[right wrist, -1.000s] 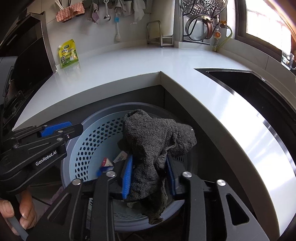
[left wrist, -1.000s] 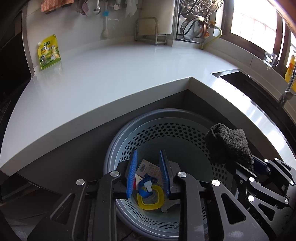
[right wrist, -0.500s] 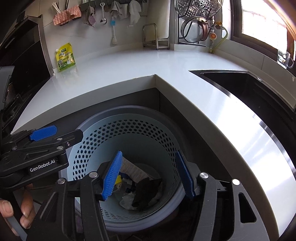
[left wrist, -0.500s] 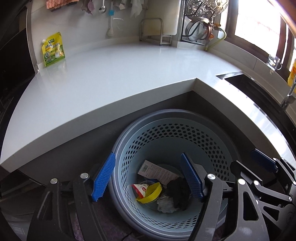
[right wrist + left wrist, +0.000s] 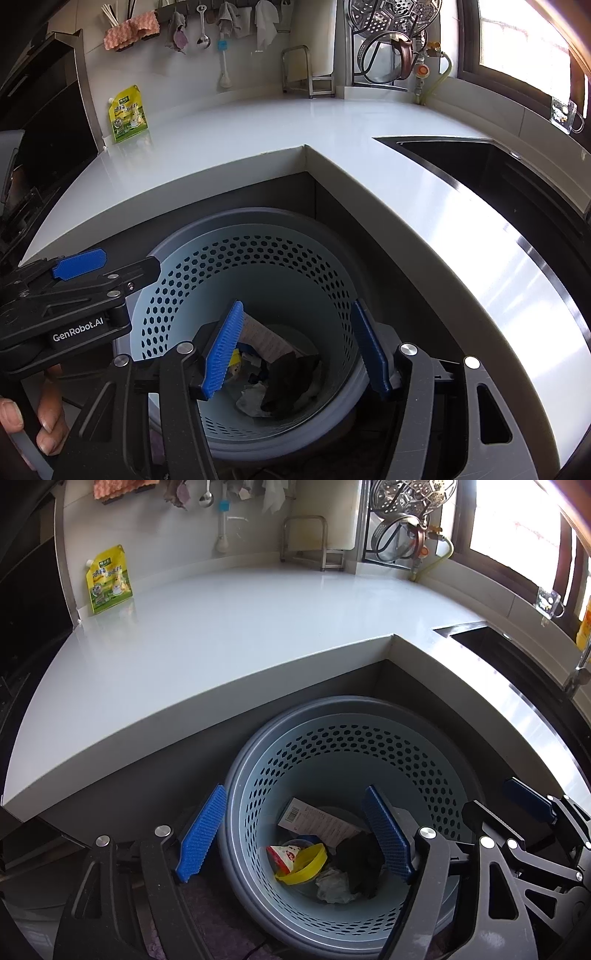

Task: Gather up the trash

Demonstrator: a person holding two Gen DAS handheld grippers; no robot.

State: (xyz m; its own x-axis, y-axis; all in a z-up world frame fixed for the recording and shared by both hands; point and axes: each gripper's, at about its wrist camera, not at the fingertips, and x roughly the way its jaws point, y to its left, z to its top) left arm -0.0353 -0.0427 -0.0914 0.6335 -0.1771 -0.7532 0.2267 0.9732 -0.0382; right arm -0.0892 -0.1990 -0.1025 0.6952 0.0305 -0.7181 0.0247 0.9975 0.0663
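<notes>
Pale-blue hex-perforated bin point(image 5: 332, 760), dark cloth point(image 5: 360, 864), yellow lid point(image 5: 306, 867), white countertop point(image 5: 221, 627)

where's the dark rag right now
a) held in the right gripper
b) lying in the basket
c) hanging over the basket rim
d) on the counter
b: the dark rag lies at the bottom of the basket among the other trash, and the right gripper above it is open and holds nothing.
</notes>
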